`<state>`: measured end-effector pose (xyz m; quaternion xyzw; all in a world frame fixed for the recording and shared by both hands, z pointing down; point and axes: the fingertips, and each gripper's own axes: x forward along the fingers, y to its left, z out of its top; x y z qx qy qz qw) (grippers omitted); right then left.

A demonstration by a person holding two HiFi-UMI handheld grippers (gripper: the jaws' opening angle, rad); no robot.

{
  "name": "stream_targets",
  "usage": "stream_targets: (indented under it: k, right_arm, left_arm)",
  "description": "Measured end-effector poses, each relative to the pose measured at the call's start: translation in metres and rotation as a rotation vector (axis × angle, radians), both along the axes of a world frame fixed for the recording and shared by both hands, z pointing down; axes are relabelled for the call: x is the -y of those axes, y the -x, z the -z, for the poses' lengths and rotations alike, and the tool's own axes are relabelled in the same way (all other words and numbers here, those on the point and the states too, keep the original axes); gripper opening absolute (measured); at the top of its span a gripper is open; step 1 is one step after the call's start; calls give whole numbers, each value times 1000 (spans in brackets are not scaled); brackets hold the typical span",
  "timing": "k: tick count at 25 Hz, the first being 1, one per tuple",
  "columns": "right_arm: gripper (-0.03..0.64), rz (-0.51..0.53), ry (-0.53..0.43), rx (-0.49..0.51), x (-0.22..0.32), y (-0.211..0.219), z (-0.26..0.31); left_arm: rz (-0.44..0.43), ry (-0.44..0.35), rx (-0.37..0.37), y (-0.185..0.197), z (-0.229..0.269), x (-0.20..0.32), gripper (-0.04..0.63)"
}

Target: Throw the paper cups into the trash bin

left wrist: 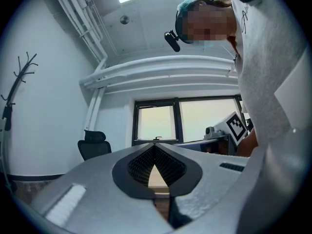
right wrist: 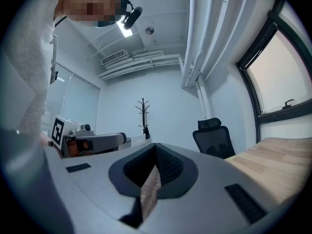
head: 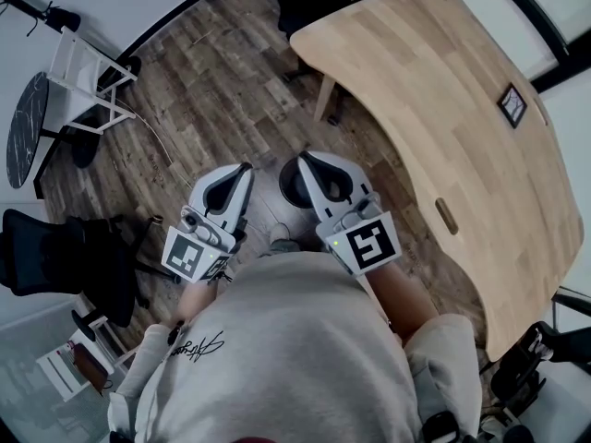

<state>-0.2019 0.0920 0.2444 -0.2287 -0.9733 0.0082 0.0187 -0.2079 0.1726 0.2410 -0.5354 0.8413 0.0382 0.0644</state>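
No paper cup shows in any view. In the head view both grippers are held close to the person's chest, above the wood floor. My left gripper (head: 242, 170) is shut with nothing between its fingers, and its tips meet in the left gripper view (left wrist: 155, 147). My right gripper (head: 303, 161) is shut and empty too, its jaws closed together in the right gripper view (right wrist: 156, 147). A dark round container (head: 292, 188), possibly the trash bin, stands on the floor between the two grippers, partly hidden by the right one.
A light wooden table (head: 443, 109) fills the right side, with a small black marker card (head: 512, 105) on it. A black office chair (head: 55, 257) stands at the left, and a white stand (head: 88, 86) and a dark round tabletop (head: 26, 127) at the far left.
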Motion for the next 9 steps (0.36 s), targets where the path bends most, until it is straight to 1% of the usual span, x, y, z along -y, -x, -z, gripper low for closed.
stream_targets:
  k: [9]
  right_arm:
    - [8, -7, 3, -16, 1, 0, 0]
  left_arm:
    - [-7, 4, 1, 3, 2, 1, 3]
